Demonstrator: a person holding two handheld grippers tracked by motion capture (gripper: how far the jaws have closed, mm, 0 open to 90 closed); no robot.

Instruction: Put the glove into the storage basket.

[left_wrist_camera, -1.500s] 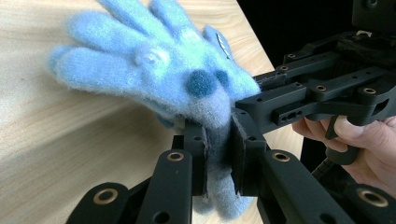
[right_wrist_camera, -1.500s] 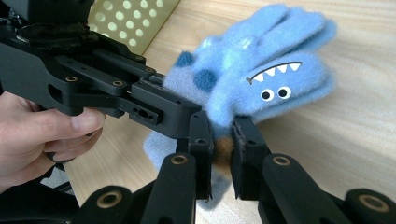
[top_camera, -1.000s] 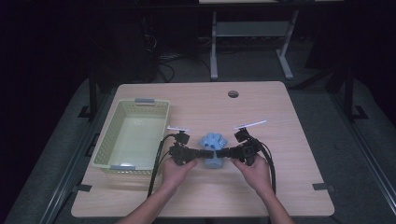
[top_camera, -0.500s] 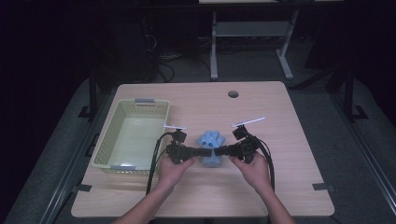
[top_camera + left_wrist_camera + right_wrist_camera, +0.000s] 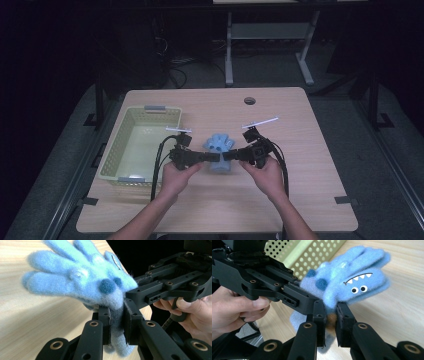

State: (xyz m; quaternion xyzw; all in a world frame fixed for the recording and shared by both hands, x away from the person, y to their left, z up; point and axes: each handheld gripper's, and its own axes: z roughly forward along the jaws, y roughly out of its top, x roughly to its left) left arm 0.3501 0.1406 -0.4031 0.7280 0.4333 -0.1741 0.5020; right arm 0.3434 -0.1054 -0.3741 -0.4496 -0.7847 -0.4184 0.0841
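Blue glove held from both sides, just beside the basket

The fuzzy blue glove (image 5: 220, 150) is pinched at its cuff end by the left gripper (image 5: 117, 322) and the right gripper (image 5: 330, 320), the fingers (image 5: 105, 325) of each clenched on the fabric. It is held just above the bench (image 5: 300, 200), near the right wall of the pale green basket (image 5: 112, 165). The step in hand is judged to be the carry. Next, a joint sideways move over the basket rim is called for, with both grips kept until the glove is over the basket's inside.
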